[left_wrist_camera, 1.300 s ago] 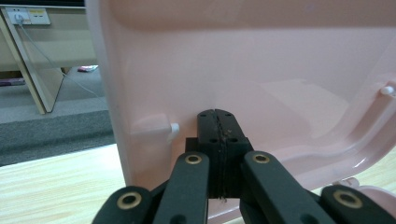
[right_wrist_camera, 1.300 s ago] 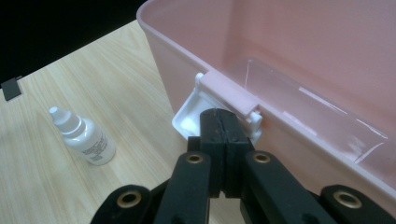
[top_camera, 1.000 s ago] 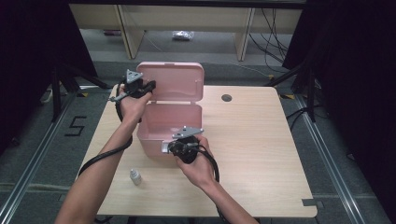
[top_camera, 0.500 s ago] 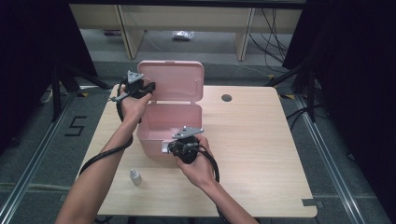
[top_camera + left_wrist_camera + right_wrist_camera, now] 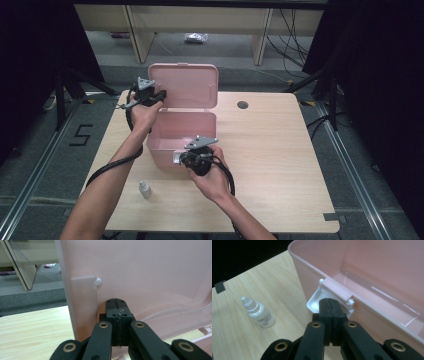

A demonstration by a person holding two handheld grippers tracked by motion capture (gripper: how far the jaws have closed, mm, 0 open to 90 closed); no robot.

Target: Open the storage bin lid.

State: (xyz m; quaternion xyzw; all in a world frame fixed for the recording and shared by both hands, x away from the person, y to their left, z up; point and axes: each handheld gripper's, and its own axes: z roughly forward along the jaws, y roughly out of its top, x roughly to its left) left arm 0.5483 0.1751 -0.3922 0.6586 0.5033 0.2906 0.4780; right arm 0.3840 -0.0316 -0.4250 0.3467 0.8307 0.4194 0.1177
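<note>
- Left gripper (image 5: 159, 95), jaws together, presses the upright lid (image 5: 187, 85) of the pink plastic box (image 5: 182, 131), likely propping it open.
- Right gripper (image 5: 184, 157), jaws together, touches the white front latch (image 5: 322, 298), probably steadying the box near the tabletop's (image 5: 270, 150) centre.

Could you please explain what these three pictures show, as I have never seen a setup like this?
A person sits at a wooden table and holds a hand-held two-jaw gripper in each hand. The high view looks down from above. The other two pictures come from small cameras riding on the grippers, looking along their black jaws. On the table stands a pink box with its lid raised, and beside it a small white dropper bottle. The left gripper is shut against the raised lid near its left edge. The right gripper is shut at the white latch on the box's front. Neither holds anything.
</note>
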